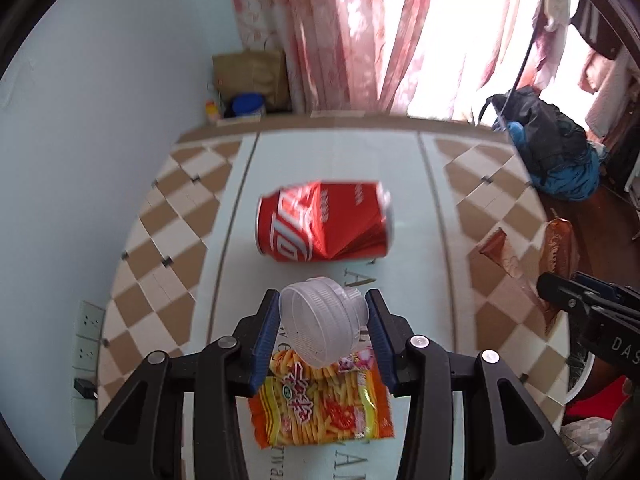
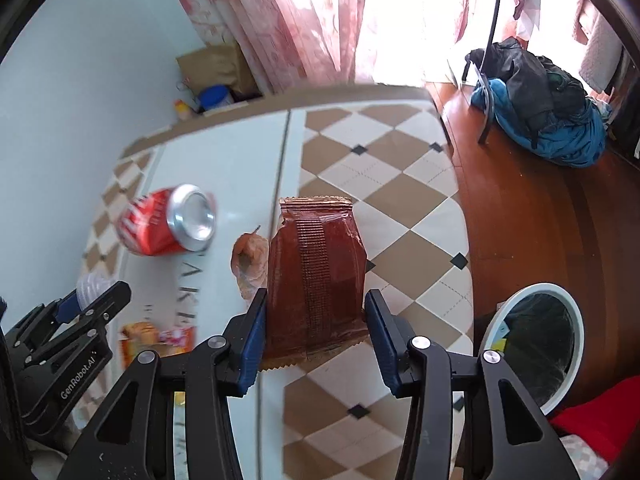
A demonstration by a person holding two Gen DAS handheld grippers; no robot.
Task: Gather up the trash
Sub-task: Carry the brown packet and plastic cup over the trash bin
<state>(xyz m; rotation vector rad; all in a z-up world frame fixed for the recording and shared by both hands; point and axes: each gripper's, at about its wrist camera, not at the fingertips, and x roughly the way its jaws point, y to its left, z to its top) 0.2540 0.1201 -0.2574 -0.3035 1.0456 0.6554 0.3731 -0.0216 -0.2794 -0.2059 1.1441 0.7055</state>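
Left wrist view: the left gripper (image 1: 323, 322) is clamped on a clear plastic cup (image 1: 320, 324), tilted with its mouth toward the camera, both blue pads pressing its sides; beneath it an orange snack packet (image 1: 322, 404) lies flat on the table (image 1: 192, 280), partly covered by the cup; farther off a crushed red soda can (image 1: 324, 224) lies on its side on the white centre strip, apart from the packet; at the right edge the right gripper (image 1: 560, 300) shows as a black body with a brown wrapper (image 1: 520, 252) at its tip. Right wrist view: the right gripper (image 2: 316, 320) is closed on that brown wrapper (image 2: 316, 276), held upright between the pads with its crimped end upward; a small crumpled translucent scrap (image 2: 250, 260) lies just left of the wrapper; the red soda can (image 2: 168, 224) lies farther left, its silver end toward the camera; the left gripper (image 2: 86, 300) is at lower left with the clear plastic cup (image 2: 90, 284) in its tip, above the orange snack packet (image 2: 156, 340); a white-rimmed bin (image 2: 576, 320) stands on the wooden floor (image 2: 520, 200) beside the table's right edge.
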